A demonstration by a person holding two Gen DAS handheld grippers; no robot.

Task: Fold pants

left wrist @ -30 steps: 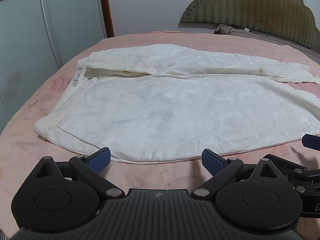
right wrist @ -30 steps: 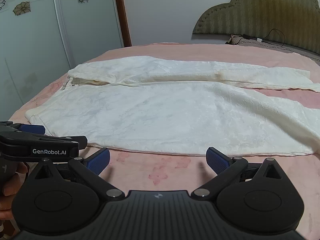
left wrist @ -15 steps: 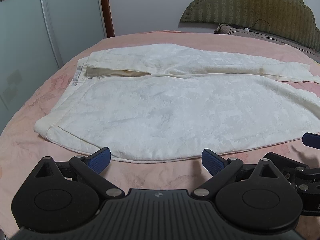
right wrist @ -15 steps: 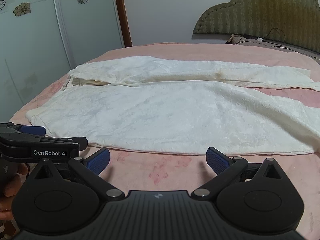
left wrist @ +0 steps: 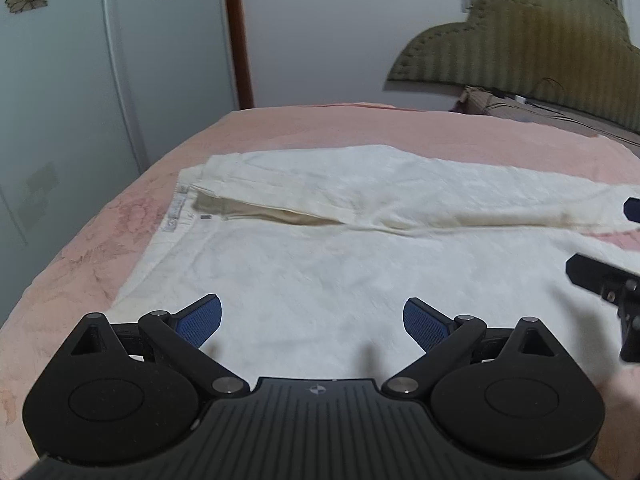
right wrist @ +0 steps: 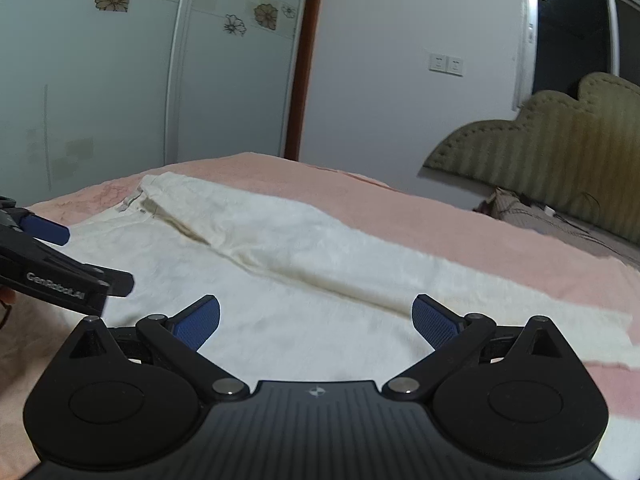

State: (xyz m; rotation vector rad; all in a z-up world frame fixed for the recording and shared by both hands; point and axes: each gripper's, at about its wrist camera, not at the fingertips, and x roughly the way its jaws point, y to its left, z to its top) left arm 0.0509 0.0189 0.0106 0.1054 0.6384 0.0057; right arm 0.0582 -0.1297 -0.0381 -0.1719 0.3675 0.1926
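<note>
White pants (left wrist: 320,248) lie flat on the pink bed, waistband (left wrist: 176,216) at the left, legs running right. They also show in the right wrist view (right wrist: 304,264). My left gripper (left wrist: 312,320) is open and empty, low over the near leg close to the waist. My right gripper (right wrist: 316,318) is open and empty, over the near leg further right. Each gripper shows in the other's view: the right one at the right edge (left wrist: 608,280), the left one at the left edge (right wrist: 52,264).
The pink bedspread (left wrist: 360,128) surrounds the pants. A padded headboard (left wrist: 520,56) and a pillow with cables (left wrist: 504,102) are at the far right. Glass wardrobe doors (left wrist: 100,80) stand beyond the bed's left edge.
Both grippers have moved forward from the bed's near edge and now hover over the near leg of the pants. Both stay open. The pants have not moved.
</note>
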